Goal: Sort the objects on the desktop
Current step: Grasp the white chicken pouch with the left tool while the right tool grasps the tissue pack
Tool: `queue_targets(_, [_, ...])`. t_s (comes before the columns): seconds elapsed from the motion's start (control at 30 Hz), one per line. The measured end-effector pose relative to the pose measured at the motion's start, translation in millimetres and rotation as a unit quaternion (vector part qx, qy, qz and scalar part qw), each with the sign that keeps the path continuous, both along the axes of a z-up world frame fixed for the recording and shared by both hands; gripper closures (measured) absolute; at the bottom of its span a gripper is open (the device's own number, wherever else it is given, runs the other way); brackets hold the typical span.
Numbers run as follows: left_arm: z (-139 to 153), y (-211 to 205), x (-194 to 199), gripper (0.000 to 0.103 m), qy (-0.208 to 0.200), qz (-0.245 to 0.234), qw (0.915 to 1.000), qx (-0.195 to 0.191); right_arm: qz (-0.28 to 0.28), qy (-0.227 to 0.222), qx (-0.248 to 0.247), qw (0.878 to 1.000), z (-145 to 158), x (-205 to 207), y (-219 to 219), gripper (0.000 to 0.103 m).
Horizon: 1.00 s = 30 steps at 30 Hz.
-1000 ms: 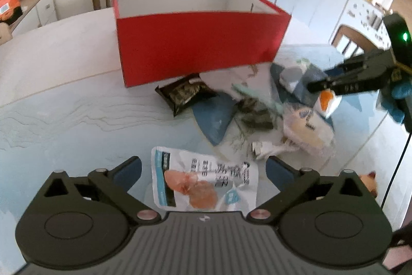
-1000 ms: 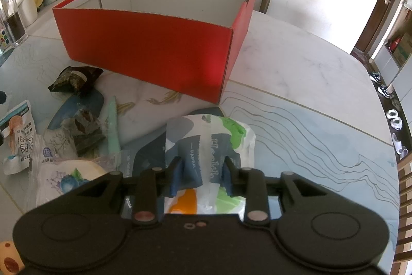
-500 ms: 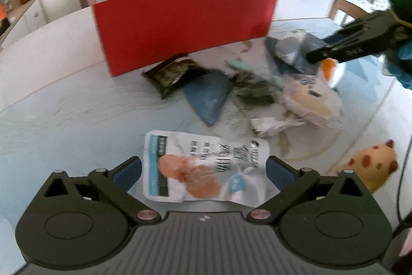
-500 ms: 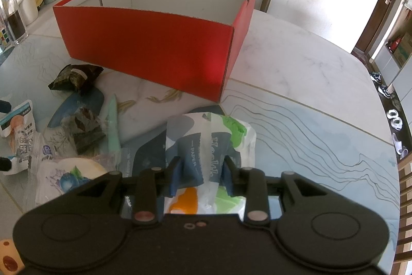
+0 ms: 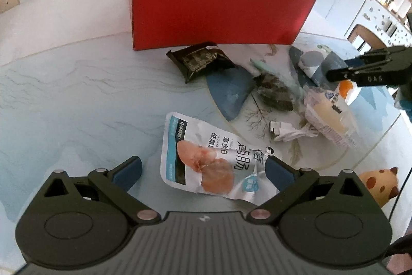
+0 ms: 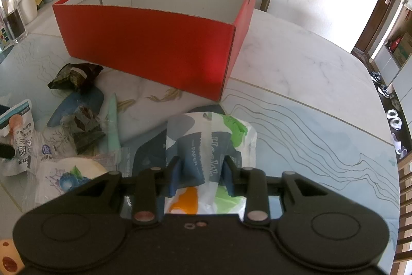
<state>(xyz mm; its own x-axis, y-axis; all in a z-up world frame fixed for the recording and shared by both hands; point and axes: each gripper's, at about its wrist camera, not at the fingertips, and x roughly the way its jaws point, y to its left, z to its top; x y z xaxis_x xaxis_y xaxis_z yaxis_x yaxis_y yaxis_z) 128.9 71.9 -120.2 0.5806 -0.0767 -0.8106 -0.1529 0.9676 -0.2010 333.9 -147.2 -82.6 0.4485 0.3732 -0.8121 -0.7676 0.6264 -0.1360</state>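
Observation:
A red cardboard box (image 5: 213, 9) with a white inside stands open at the back of the marble table; it also shows in the right wrist view (image 6: 154, 43). My left gripper (image 5: 203, 170) is open, its fingers on either side of a white chicken-breast pouch (image 5: 208, 153) lying flat. My right gripper (image 6: 202, 178) is shut on a tissue pack (image 6: 208, 143) printed blue, green and orange, just in front of the box. In the left wrist view the right gripper (image 5: 332, 72) sits at the right, on that pack (image 5: 314, 61).
Between the grippers lie a dark snack wrapper (image 5: 200, 59), a second dark packet (image 5: 273, 94), a mint-green pen (image 6: 112, 125), a white cable (image 5: 291, 132) and a clear-wrapped bun (image 5: 332, 117). A spotted toy (image 5: 378, 181) sits at the table edge. Chairs stand behind the table.
My left gripper has swung and drawn closer around the chicken pouch, staying open. My right gripper stays shut on the tissue pack and has barely moved.

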Motion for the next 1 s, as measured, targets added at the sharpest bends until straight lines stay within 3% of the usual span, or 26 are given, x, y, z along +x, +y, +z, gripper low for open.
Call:
queue_targets(0.17, [-1, -5, 5, 0.001, -0.001, -0.004, 0.9999, 0.011, 0.000, -0.001, -0.001, 1.000, -1, 0, 1, 0.068])
queue_targets(0.3, [-3, -20, 10, 0.001, 0.005, -0.025, 0.9983, 0.052, 0.000, -0.001, -0.002, 1.000, -2, 0, 1, 0.068])
queue_targets(0.47, [-5, -24, 12, 0.000, -0.001, -0.023, 0.9981, 0.057, 0.001, -0.001, -0.002, 1.000, -2, 0, 1, 0.068])
queue_targets(0.5, [-5, -25, 12, 0.003, -0.004, -0.026, 0.9979, 0.059, 0.001, -0.001, -0.002, 1.000, -3, 1, 1, 0.068])
queue_targets(0.63, [0, -32, 11, 0.029, -0.016, -0.038, 0.9970, 0.066, 0.000, -0.002, -0.002, 1.000, -3, 0, 1, 0.070])
queue_targets(0.73, [2, -28, 12, 0.039, -0.019, -0.024, 0.9983, 0.051, 0.000, -0.006, -0.002, 1.000, -4, 0, 0, 0.072])
queue_targets(0.87, [3, -26, 12, 0.041, -0.020, -0.020, 0.9985, 0.046, 0.000, -0.008, -0.001, 1.000, -5, -1, -1, 0.076])
queue_targets(1.0, [6, -27, 11, 0.048, -0.027, -0.014, 0.9987, 0.042, 0.000, -0.019, -0.001, 1.000, -2, -2, -3, 0.089])
